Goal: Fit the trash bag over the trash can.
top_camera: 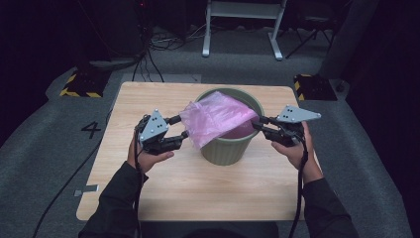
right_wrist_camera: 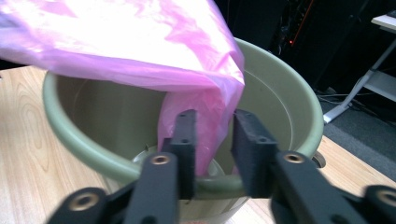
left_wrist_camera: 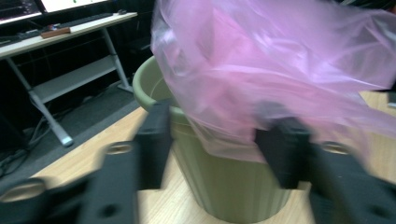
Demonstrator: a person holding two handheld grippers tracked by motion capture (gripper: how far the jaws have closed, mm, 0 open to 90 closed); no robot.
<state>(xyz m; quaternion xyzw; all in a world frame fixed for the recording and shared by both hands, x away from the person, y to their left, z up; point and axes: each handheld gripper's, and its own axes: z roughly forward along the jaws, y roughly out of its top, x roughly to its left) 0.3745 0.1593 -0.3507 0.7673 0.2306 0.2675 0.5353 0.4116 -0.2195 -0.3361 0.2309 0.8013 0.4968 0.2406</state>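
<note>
Lining the bin (top_camera: 229, 144) with the pink bag (top_camera: 218, 119) is the work I am doing now, and both my hands are placed for this reason. The bin is standing upright near the middle of the table (top_camera: 148, 188), and the bag is lying across its mouth, hanging over the rim on my left side.

I am holding my left gripper (top_camera: 182, 128) just beside that hanging part. Its jaws are standing apart with the bag's edge between them, and I cannot tell if the pads are already pressing the film, because the left gripper view is blurred.

I am keeping my right gripper (top_camera: 258, 122) at the opposite rim. In the right gripper view its jaws are partly open, with a fold of the bag (right_wrist_camera: 205, 126) hanging between them and not pinched.

I am staying on two opposite sides, so I judge the mouth can be spread over the rim evenly.
</note>
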